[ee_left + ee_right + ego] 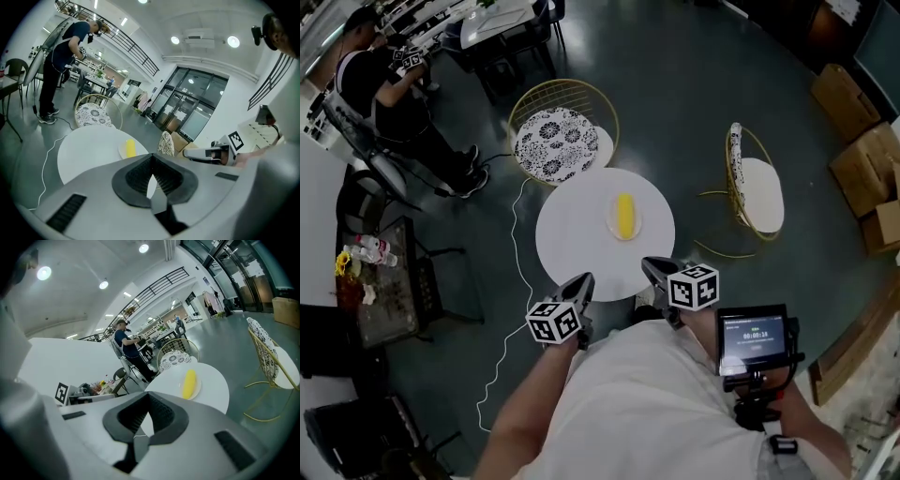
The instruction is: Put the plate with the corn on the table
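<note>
Left gripper point(583, 281): jaws pressed together, empty, at the near edge of the round white table point(572, 248). Yellow corn cob point(624, 216) lies on a small pale plate point(610, 223) mid-table, well apart from both grippers. Right gripper point(652, 266): jaws also together, empty. Risk: a gripper knocks the table rim and the corn rolls off.

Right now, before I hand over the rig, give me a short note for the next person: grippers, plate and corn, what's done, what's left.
Left gripper: shut, empty, at the near edge of the table.
Right gripper: shut, empty, beside it.
Plate: flat on the table near the middle, with the corn lying on it.
Done: the plate with the corn is on the table.
Left: nothing apparent.
</note>
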A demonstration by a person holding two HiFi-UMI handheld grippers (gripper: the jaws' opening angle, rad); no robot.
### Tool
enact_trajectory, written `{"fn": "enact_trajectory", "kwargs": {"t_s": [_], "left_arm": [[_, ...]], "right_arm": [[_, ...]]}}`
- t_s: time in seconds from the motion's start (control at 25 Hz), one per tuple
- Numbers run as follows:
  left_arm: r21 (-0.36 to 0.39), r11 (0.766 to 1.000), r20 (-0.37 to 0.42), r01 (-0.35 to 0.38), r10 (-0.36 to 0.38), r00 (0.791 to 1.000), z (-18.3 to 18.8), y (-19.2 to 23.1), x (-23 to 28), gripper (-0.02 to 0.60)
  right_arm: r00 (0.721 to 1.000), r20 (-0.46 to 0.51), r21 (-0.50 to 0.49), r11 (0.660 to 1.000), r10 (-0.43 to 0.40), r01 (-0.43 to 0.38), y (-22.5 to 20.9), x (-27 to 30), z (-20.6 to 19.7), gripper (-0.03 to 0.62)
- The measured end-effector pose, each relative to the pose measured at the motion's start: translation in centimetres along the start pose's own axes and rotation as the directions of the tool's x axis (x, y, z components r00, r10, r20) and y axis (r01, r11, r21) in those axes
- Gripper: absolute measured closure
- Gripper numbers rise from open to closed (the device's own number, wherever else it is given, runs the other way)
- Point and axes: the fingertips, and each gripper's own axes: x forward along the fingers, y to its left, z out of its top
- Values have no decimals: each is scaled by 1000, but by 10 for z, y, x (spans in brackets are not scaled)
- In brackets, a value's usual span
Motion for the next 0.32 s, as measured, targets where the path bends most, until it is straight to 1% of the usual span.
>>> {"fn": "enact_trajectory", "kwargs": {"t_s": [0.32], "left_arm": [[-17, 999, -44, 27, -28, 999, -22, -2, 0, 575]], "right_arm": [[1000, 23, 27, 1000, 2, -2, 2, -6, -15, 587]]}}
